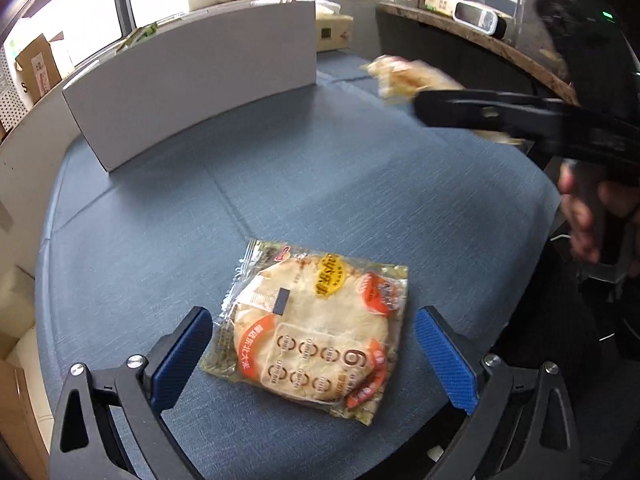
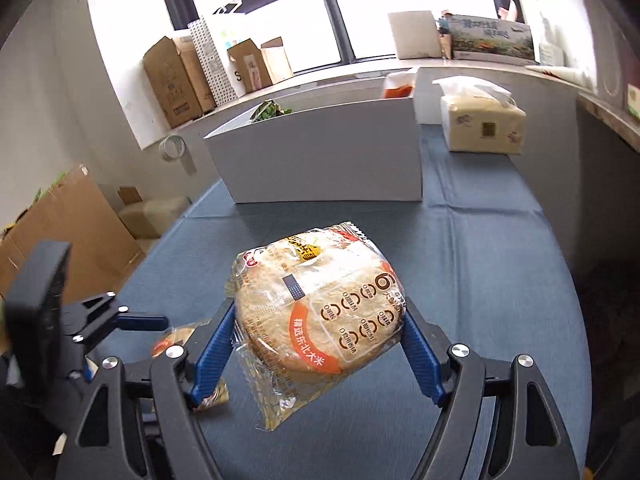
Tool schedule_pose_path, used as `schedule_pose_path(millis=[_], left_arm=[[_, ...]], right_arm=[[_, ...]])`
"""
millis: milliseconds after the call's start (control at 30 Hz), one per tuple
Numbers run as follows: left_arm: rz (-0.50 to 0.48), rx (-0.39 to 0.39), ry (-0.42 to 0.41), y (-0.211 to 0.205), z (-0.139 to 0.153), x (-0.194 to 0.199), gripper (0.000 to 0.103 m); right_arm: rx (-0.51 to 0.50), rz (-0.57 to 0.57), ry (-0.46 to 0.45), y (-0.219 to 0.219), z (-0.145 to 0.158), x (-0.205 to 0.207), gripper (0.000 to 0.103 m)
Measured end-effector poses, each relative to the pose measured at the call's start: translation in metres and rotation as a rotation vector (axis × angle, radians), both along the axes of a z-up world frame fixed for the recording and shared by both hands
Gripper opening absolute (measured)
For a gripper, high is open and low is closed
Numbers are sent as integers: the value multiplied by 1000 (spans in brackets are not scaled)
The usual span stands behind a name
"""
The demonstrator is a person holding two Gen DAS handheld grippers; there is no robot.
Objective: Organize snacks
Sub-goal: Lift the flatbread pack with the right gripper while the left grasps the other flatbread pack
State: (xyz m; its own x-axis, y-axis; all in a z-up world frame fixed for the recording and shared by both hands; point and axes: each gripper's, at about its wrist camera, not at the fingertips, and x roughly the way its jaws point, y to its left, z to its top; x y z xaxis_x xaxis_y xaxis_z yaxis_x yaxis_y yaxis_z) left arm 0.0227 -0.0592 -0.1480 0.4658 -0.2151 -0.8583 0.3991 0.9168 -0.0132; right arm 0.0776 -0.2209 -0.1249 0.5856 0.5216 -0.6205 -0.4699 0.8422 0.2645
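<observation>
Two clear packets of round rice crackers with orange labels are in play. One packet [image 1: 320,344] lies flat on the blue cloth, between the blue pads of my left gripper [image 1: 314,316]. That gripper is open and its pads stand clear of the wrapper. My right gripper [image 2: 320,312] is shut on the other packet [image 2: 312,292] and holds it above the table. In the left wrist view this held packet [image 1: 400,74] is blurred at the upper right, above a black finger [image 1: 480,112]. The white box [image 2: 320,152] stands at the back.
A tissue pack [image 2: 480,124] sits right of the white box [image 1: 200,80]. Snack bags poke out of the box top. Cardboard boxes [image 2: 176,80] line the window sill. A person's hand [image 1: 580,216] is at the right table edge [image 1: 552,200]. A counter with clutter runs along the right.
</observation>
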Motion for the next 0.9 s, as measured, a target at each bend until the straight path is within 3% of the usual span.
schedule_pose_path(millis=[200, 267, 300, 467, 733, 900], left_arm=[[-23, -54, 14, 7, -6, 8, 103], [-23, -40, -10, 8, -6, 5, 97], [-8, -23, -21, 9, -4, 4, 85], [93, -93, -38, 28, 10, 5, 80], [229, -167, -217, 51, 82, 11, 80], [245, -242, -320, 67, 125, 27, 80]], right_arm=[[11, -22, 1, -13, 2, -6, 81], [12, -26, -2, -14, 2, -6, 81], [8, -24, -5, -13, 2, -6, 81], [0, -11, -16, -8, 2, -11, 81], [3, -14, -47, 0, 14, -8, 81], [8, -26, -109, 7, 40, 3, 81]])
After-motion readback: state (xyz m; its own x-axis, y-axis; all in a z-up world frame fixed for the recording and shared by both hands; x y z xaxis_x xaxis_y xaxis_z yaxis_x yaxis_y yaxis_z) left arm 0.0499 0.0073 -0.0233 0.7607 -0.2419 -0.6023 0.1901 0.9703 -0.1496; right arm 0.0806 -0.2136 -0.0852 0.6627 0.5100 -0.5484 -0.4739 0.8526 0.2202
